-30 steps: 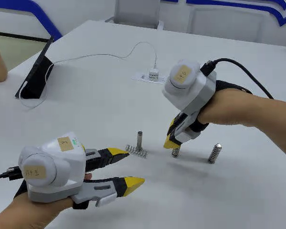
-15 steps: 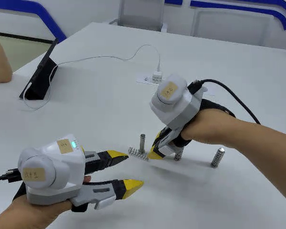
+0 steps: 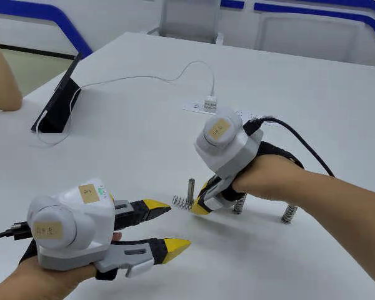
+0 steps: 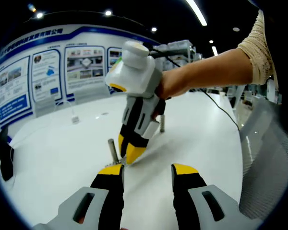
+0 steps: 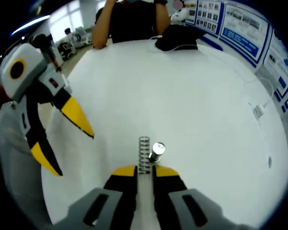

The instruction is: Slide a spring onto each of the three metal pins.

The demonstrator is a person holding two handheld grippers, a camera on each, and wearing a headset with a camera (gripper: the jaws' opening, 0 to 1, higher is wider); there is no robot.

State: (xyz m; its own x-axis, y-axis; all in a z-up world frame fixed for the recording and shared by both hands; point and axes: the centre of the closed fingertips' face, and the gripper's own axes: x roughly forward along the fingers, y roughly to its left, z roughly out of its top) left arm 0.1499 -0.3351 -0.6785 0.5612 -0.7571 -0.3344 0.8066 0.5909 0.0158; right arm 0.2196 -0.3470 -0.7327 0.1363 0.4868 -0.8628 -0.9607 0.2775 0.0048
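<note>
Yellow-tipped left gripper hangs wide open and empty, the last spring lies just beside the bare pin, and the right gripper holds its jaws narrowed round the spring's end, grip impossible to confirm: it looks like the third pickup, needing a lift, upending and threading.

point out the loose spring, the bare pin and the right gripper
loose spring [image 5: 143, 152], right gripper view, on its middle coils
bare pin [image 3: 190, 189], head view, on its upright shaft
right gripper [image 4: 128, 148], left gripper view, midway between its yellow fingertips
</note>
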